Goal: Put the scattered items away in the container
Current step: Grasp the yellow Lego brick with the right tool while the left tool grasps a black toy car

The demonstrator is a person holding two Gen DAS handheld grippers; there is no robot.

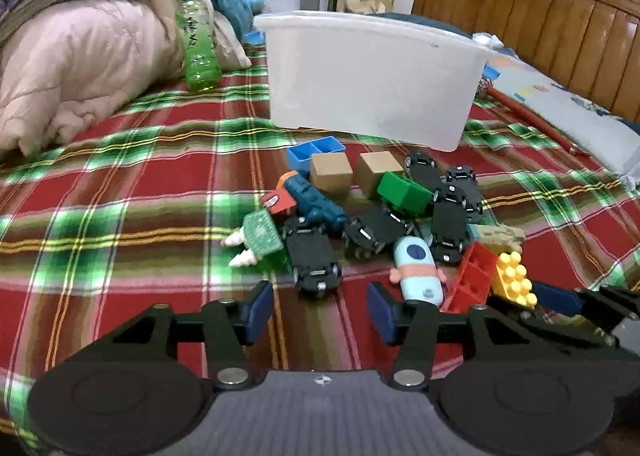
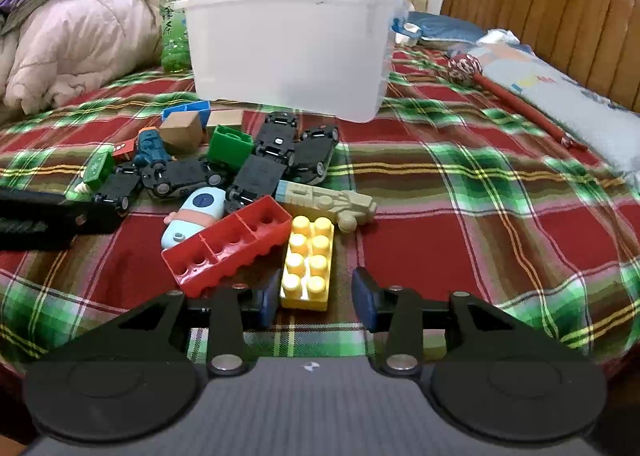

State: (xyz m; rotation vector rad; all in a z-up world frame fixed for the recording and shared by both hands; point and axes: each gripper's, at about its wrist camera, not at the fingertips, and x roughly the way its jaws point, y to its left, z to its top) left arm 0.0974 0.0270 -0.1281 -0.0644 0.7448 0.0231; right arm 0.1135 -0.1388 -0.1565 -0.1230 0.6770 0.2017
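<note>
Two open grippers hovered before the white plastic tub (image 2: 288, 55): the right gripper (image 2: 316, 296) was nearer the yellow studded plastic brick (image 2: 308, 268), lying lengthwise between its spread, untouching jaws, while the left gripper (image 1: 320, 308) held nothing.

Glossy plastic red brick (image 2: 228, 248), yellow brick (image 2: 307, 268); translucent matt plastic tub (image 2: 288, 51); woven plaid cloth bedspread (image 2: 460, 207).

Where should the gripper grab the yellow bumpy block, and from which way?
Grab the yellow block across its two long smooth sides, coming down from the near end, probably. It lies flat, studs up, lengthwise between the right gripper's open fingers; the red block crowds its left side.
</note>
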